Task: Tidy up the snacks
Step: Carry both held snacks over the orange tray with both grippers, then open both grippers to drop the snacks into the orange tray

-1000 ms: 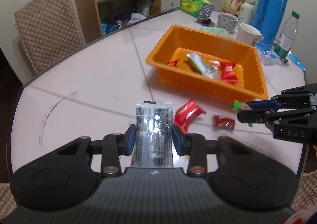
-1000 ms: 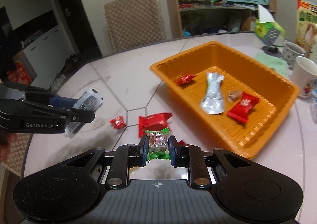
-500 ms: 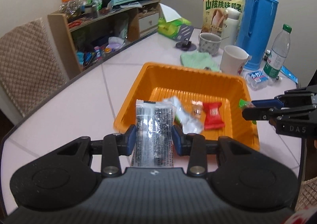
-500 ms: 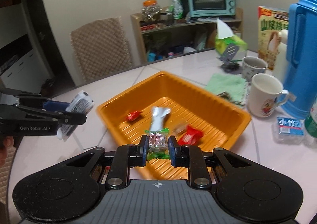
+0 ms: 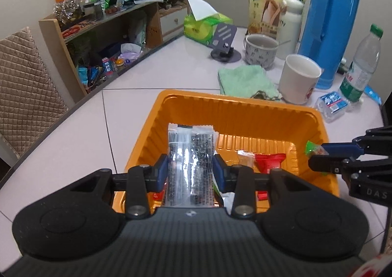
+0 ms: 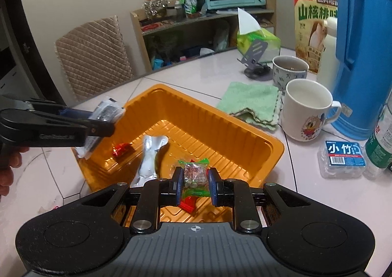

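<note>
Both my tools have swung in over the orange tray (image 5: pixel 245 115): left tool (image 5: pixel 190 171) gripping the black-print sachet (image 5: pixel 189 154), right tool (image 6: pixel 195 185) pinching the green-wrapped candy (image 6: pixel 194 173), ready to drop.

"DAS" on right gripper (image 5: pixel 316 155); perhaps "小竹" on tissue pack (image 6: pixel 343 154)

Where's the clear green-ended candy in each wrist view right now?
Left wrist view: clear green-ended wrapped candy at the right edge, pinched in the right hand-held gripper over the orange plastic tray's right side.
Right wrist view: bottom centre, between the fingers, above the tray floor.
Shared landmark: white cartoon mug.
</note>
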Tool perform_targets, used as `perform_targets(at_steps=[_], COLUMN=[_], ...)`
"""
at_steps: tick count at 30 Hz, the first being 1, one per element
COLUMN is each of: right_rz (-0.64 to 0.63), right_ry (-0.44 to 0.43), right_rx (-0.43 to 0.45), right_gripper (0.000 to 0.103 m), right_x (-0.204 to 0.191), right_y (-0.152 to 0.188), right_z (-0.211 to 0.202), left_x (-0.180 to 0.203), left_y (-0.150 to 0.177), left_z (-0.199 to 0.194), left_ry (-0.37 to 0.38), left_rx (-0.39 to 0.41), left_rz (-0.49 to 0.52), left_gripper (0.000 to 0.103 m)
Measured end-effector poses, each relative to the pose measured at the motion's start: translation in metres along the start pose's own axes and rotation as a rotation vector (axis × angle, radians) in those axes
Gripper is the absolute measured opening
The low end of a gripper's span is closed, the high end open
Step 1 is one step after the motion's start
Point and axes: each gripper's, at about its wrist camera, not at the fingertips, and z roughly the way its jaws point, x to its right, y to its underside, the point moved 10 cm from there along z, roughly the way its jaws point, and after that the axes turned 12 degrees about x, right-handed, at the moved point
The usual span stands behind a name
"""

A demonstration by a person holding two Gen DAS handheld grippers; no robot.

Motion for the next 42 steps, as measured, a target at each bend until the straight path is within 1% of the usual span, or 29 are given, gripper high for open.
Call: perform_targets(at_steps=[9, 16, 20, 25, 33, 39, 41, 42], right_rz=[0.014, 0.008, 0.001, -0.009, -0.014, -0.013, 0.001, 0.007], right_ry=[0.004, -0.007, -0.017, -0.035, -0.068, -0.064, -0.058, -0.058], right_rx=[-0.036, -0.06, -0.074, -0.087, -0.112, -0.101, -0.098, -0.091], right_gripper=[0.022, 0.022, 0.022, 0.022, 0.022, 0.023, 0.024, 0.028], right_x=[0.003, 0.0, -0.003, -0.009, -0.02, -0.028, -0.028, -0.029], right_y=[0.007, 0.013, 0.017, 0.02, 0.027, 0.027, 0.026, 0.025], right_z=[0.018, 0.022, 0.022, 0.019, 0.017, 0.017, 0.015, 0.013], left_x=[0.0, 0.0, -0.002, -0.007, -0.019, -0.023, -0.025, -0.026], left_y=[0.022, 0.032, 0.034, 0.026, 0.016, 0.024, 0.029, 0.032], left_z=[0.032, 0.039, 0.036, 0.023, -0.017, -0.044, -0.053, -0.058], left_ry=[0.001, 0.001, 0.004, 0.014, 0.034, 0.033, 0.028, 0.023], left_rx=[-0.083, -0.12, -0.12, -0.09, -0.033, -0.021, -0.021, -0.021], left_rz=[-0.008, -0.009, -0.015, -0.035, -0.093, -0.116, -0.126, -0.132], left_gripper=[0.036, 0.036, 0.036, 0.036, 0.036, 0.036, 0.036, 0.037])
